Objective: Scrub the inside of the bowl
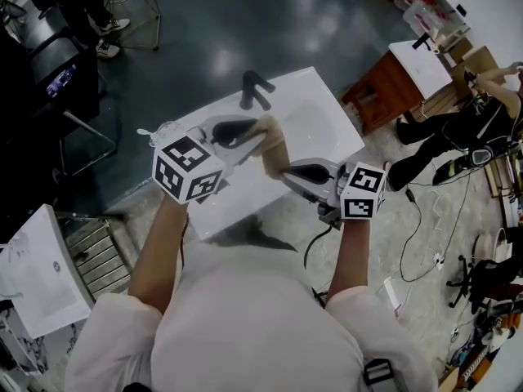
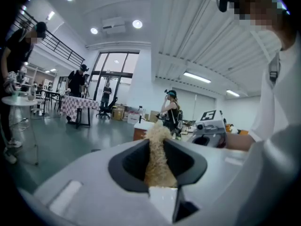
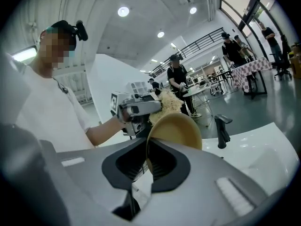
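Note:
A tan bowl (image 3: 178,128) is tilted on edge over the white sink (image 1: 319,113), and my right gripper (image 3: 146,160) is shut on its rim. In the head view the bowl (image 1: 275,153) sits between both grippers. My left gripper (image 2: 157,149) is shut on a fluffy beige scrubber (image 2: 157,157). From the right gripper view, the scrubber (image 3: 167,102) shows just behind the bowl's upper rim, at the left gripper's (image 3: 136,109) tip. The head view shows the left gripper (image 1: 243,133) at the sink's left and the right gripper (image 1: 300,172) at its front right.
A black faucet (image 1: 253,88) stands at the sink's far edge, also seen in the right gripper view (image 3: 221,128). A brown cabinet (image 1: 384,88) stands to the right of the sink. Cables (image 1: 425,243) trail on the floor. People stand at tables in the background.

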